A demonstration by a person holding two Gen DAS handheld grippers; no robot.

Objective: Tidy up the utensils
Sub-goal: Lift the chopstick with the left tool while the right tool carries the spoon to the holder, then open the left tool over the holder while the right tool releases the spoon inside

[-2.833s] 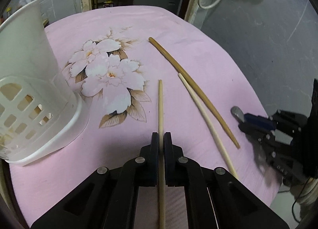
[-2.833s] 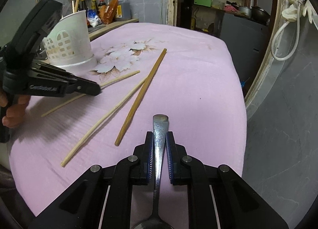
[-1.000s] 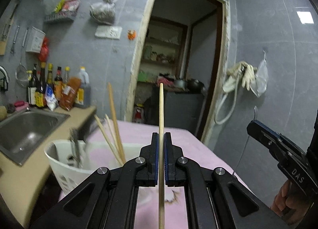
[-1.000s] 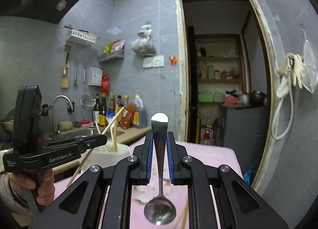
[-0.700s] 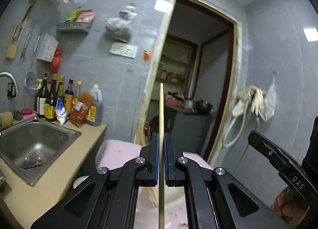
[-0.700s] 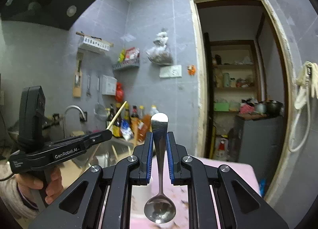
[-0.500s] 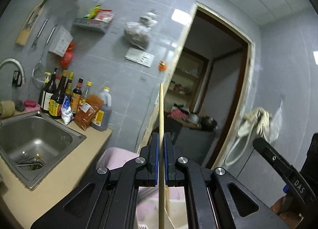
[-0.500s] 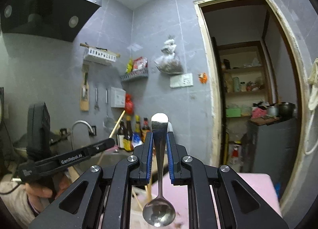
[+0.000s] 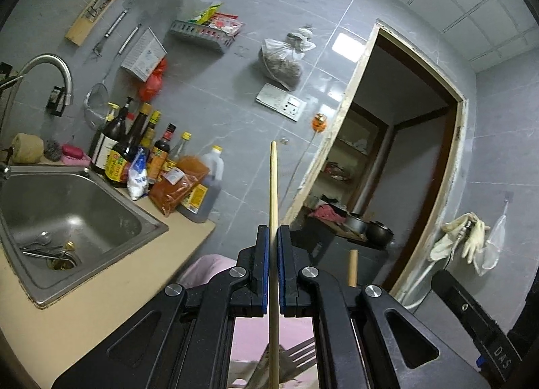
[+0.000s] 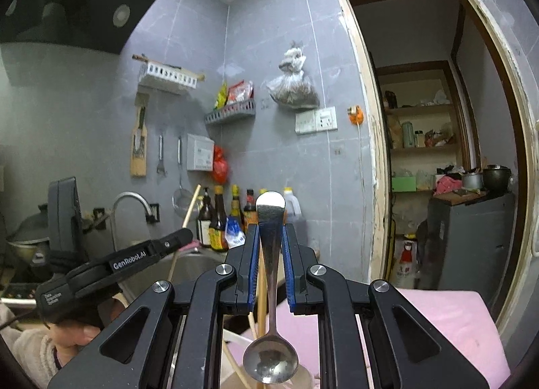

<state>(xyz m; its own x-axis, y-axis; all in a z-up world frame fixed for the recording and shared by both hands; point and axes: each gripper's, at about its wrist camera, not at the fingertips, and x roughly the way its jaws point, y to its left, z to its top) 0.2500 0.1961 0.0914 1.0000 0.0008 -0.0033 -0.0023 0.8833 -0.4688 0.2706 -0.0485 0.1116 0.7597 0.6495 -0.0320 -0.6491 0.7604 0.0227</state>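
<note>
We see the left hand-held gripper [image 9: 273,247] pointing level at the grey tiled wall, its blue pads pressed tight on a pale wooden chopstick [image 9: 273,186]. The chopstick stands upright between the pads, its top well above the fingertips and its lower end running down past the frame's bottom edge. Below it a fork [image 9: 296,357] shows its tines over the pink cloth [image 9: 209,266], and another wooden stick end [image 9: 352,267] pokes up just to the right of the pads.

The right hand-held gripper [image 10: 270,247] is closed narrowly on a metal spoon [image 10: 270,288], clamping the handle. The handle's rounded end stands above the fingertips, while the bowl hangs below, facing the camera. Behind the bowl we make out wooden sticks and a white rim, too hidden to name.

In the right wrist view the left hand-held gripper is lower left, its chopstick slanting up toward the bottles [image 10: 219,220]. The steel sink [image 9: 67,207] lies left in the worktop [image 9: 101,308].
</note>
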